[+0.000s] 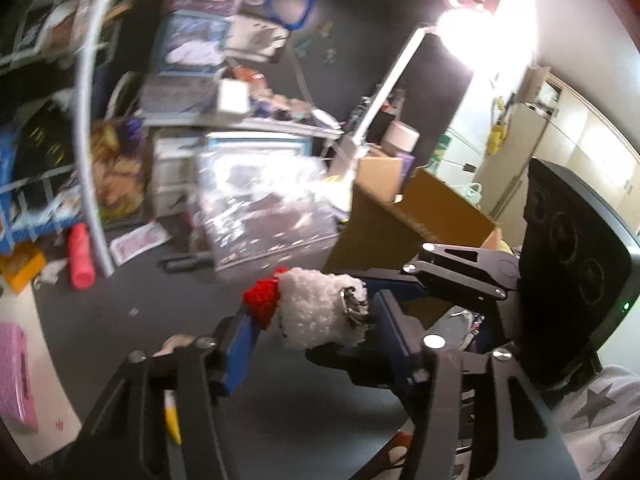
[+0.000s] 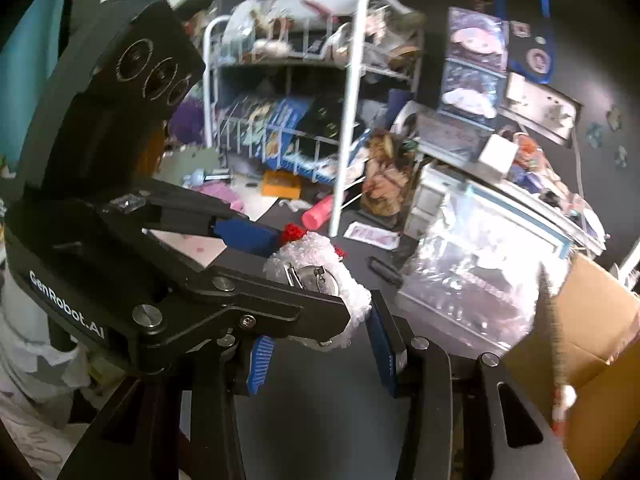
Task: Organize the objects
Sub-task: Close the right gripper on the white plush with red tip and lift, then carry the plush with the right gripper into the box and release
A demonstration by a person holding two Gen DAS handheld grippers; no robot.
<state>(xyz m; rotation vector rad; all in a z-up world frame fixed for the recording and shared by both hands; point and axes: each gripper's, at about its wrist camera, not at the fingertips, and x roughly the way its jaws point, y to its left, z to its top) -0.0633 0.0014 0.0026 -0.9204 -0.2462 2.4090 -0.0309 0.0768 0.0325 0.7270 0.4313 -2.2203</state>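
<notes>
1. We pinch a fluffy white pouch [image 1: 316,312] with red trim in our left gripper [image 1: 312,332].
2. Our right gripper [image 2: 320,344] clamps its other end — the pouch hangs between both, above the dark floor [image 1: 160,300].

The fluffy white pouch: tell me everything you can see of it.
The pouch is white, fuzzy plush with a red knitted tuft at one end and a metal zipper pull and ring at the other. It is held in the air above the dark desk, lying sideways, gripped by both the left gripper and the right gripper.
</notes>
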